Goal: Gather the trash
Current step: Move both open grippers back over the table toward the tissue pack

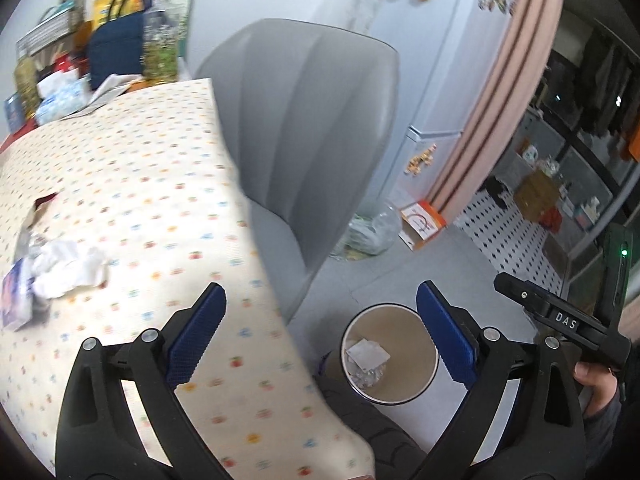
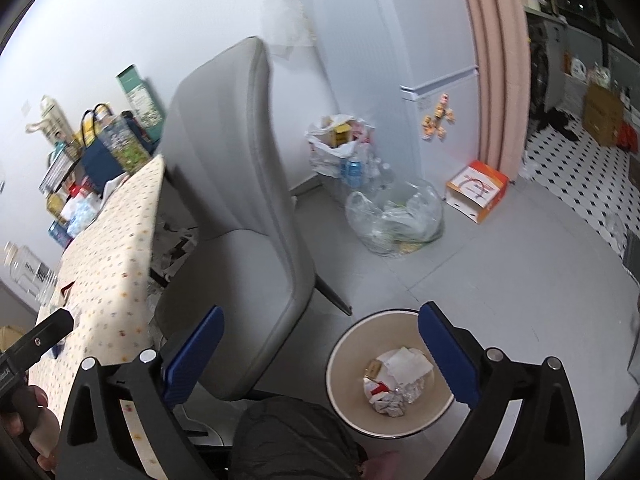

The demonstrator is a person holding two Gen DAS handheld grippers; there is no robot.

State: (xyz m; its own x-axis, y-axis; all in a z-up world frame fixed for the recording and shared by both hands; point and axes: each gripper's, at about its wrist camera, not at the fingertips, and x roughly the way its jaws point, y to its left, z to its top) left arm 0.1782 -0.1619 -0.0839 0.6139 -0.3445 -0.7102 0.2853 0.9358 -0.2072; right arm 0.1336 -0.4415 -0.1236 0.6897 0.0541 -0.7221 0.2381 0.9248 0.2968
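Two claws stand spread and empty over the corner where the surface meets the floor. The left claw (image 1: 320,320) has its blue pads wide apart, and so has the right claw (image 2: 320,344); neither pinches anything. What is left to gather, a heap of crumpled white tissue and torn wrappers (image 1: 60,268), lies at the left edge of the left wrist view on the cream surface with small coloured dots (image 1: 140,168), off to the left of the left claw and a little ahead of it, its long axis running roughly left to right. The round beige waste bin (image 2: 340,376) stands on the grey floor at the lower right of both views, already holding crumpled paper, just beside the grey padded chair (image 2: 240,200). I judge the left claw the nearer to the heap; the right hangs almost over the bin, well apart from the trash.
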